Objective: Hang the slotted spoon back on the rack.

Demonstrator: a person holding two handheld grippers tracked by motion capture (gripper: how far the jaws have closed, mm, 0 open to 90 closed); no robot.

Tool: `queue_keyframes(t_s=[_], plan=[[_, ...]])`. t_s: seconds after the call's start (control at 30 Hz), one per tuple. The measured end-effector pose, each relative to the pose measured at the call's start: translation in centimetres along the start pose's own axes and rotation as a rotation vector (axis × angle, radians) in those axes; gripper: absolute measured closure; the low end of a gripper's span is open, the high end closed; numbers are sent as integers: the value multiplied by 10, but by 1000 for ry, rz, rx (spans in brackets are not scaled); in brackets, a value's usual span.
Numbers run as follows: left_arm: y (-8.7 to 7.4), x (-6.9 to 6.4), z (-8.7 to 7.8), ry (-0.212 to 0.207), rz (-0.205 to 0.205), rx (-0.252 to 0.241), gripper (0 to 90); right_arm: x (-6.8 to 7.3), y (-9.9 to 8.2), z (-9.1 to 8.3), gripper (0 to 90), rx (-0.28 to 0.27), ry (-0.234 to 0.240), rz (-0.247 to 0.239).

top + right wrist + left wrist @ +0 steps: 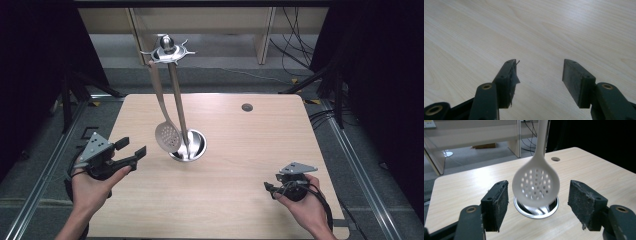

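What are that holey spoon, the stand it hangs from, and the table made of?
The slotted spoon looks like matte plastic or nylon, pale beige: smooth, no shine, moulded round holes. The stand seems polished metal, likely steel: its round base and pole mirror the light. The table shows pale wood grain with a flat even sheen, perhaps laminate rather than solid wood.

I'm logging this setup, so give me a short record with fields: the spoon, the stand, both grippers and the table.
slotted spoon: pale, hangs from the stand's top, bowl down
stand: shiny metal, round base on the table
left gripper: open, empty, faces the spoon
right gripper: open, empty, over bare wood
table: light wood
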State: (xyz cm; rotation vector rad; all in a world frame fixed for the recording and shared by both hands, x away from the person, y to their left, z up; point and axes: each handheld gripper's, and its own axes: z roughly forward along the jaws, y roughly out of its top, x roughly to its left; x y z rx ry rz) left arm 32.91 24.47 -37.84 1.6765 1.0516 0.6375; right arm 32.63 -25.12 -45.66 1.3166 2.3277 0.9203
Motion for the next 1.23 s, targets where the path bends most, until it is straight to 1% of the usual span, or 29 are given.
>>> queue_keyframes(t_s=[0.07,0.1,0.13,0.17,0.2,0.27,0.33,0.43,0.53,0.57,0.67,0.7,0.73,0.8,0.83,0.87,0.9,0.93,1.0,1.07,1.1,1.13,1.17,1.23], plan=[[-6,0,0,-2,0,7,322,0,0,0,456,0,0,0],[-9,1,1,-4,-3,11,322,1,0,0,456,-4,0,8],[-12,3,0,-9,14,36,324,1,0,0,455,-5,-3,8],[-15,3,0,-5,10,43,324,1,0,0,455,-4,-2,7],[-19,2,1,-6,-10,38,325,1,0,0,454,-4,-2,7],[-26,4,2,-15,-15,56,329,0,0,0,452,-4,2,7],[-32,5,3,-12,-29,69,332,1,0,0,450,-5,-3,6],[-42,7,4,-12,-29,83,336,1,0,1,449,-5,-3,6],[-53,9,7,-22,-40,108,342,0,0,1,448,-5,-3,5],[-57,9,8,-24,-41,116,345,-1,-1,1,447,-9,-7,-13],[-68,10,12,-34,-47,138,357,0,-1,1,446,-8,-8,-6],[-73,10,14,-34,-55,141,364,-1,-1,1,445,-8,-9,-19],[-76,10,15,-31,-55,141,374,-1,-1,1,446,-8,-9,-18],[-83,12,16,-33,-57,159,389,-1,-1,2,445,-7,-8,-22],[-84,13,17,-32,-58,166,394,-2,-1,2,445,-6,-4,-25],[-87,13,18,-28,-73,173,398,-2,-1,2,445,-6,-3,-25],[-88,14,18,-30,-75,179,401,-2,-1,2,446,-10,-5,-25],[-89,15,18,-31,-68,182,403,-2,-1,2,445,-10,-5,-27],[-89,15,19,-31,-81,180,405,-2,-1,2,444,-11,-5,-28],[-88,15,19,-37,-78,176,408,-2,-1,3,442,-13,-7,-20],[-89,15,19,-38,-80,174,413,-2,-1,3,439,-12,-8,-27],[-89,15,19,-40,-80,174,416,-1,-1,2,436,-7,-5,-11],[-89,15,19,-42,-85,176,417,-1,-1,3,435,-6,-5,-9],[-88,16,19,-39,-79,180,420,-1,-1,3,430,-2,2,1]])
